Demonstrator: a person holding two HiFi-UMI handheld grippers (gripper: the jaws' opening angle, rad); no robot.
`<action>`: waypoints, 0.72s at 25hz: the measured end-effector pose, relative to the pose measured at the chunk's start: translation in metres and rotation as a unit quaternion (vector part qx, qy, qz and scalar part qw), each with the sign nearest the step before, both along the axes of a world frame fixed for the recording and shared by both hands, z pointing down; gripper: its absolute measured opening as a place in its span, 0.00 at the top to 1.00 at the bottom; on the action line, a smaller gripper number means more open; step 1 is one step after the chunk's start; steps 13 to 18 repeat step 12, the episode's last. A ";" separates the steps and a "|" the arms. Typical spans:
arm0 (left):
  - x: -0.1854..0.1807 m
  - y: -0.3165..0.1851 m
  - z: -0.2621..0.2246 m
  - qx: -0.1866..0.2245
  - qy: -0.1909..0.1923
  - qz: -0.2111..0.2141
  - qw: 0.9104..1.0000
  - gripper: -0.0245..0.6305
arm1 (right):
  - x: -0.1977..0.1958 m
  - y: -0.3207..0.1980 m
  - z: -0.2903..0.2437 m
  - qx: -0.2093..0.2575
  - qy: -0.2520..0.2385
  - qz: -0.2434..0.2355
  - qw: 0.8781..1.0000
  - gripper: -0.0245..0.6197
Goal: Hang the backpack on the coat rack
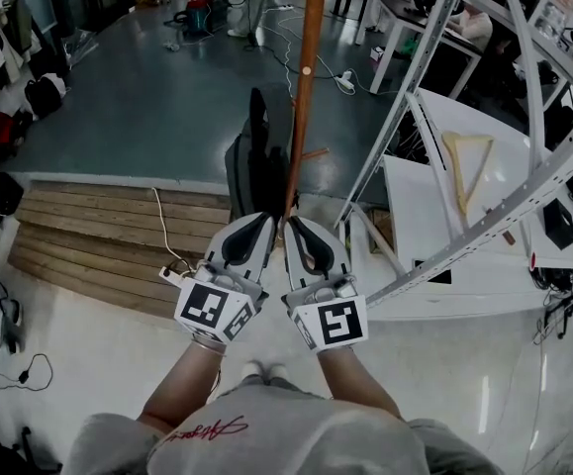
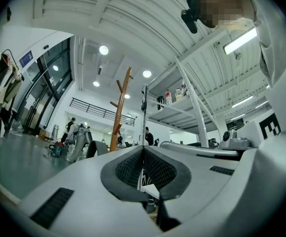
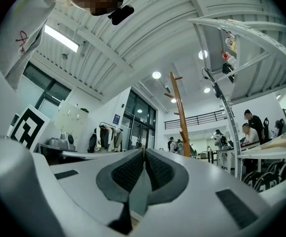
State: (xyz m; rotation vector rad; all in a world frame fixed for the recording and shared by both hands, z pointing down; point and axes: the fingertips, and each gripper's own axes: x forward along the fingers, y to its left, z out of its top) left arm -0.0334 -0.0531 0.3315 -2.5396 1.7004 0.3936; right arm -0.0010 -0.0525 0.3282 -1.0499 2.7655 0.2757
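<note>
**Both tongs shut, backpack by the rack pole**

The person is holding the left tongs and the right tongs side by side near the body. Both are pressing together on nothing, pads meeting with no strap between them. Just beyond their tips the dark backpack is sitting against the left side of the wooden coat rack pole — whether it is hanging from a peg I cannot tell. Off to the right, a white surface is carrying a wooden hanger.
</note>
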 end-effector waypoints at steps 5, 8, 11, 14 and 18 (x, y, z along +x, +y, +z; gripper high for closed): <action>0.002 0.004 -0.001 0.006 -0.004 0.001 1.000 0.94 | 0.001 0.002 0.002 0.001 0.000 0.002 1.000 0.92; 0.000 0.006 -0.001 0.006 -0.002 0.000 1.000 0.94 | 0.000 0.004 0.002 0.001 -0.001 0.003 1.000 0.92; -0.003 0.007 0.000 0.005 0.000 -0.005 1.000 0.94 | 0.000 0.005 0.002 0.002 -0.001 0.003 1.000 0.92; -0.004 0.007 0.000 0.005 0.001 -0.007 1.000 0.94 | -0.001 0.005 0.002 0.002 0.000 0.003 1.000 0.92; -0.004 0.007 0.000 0.005 0.001 -0.007 1.000 0.94 | -0.001 0.005 0.002 0.002 0.000 0.003 1.000 0.92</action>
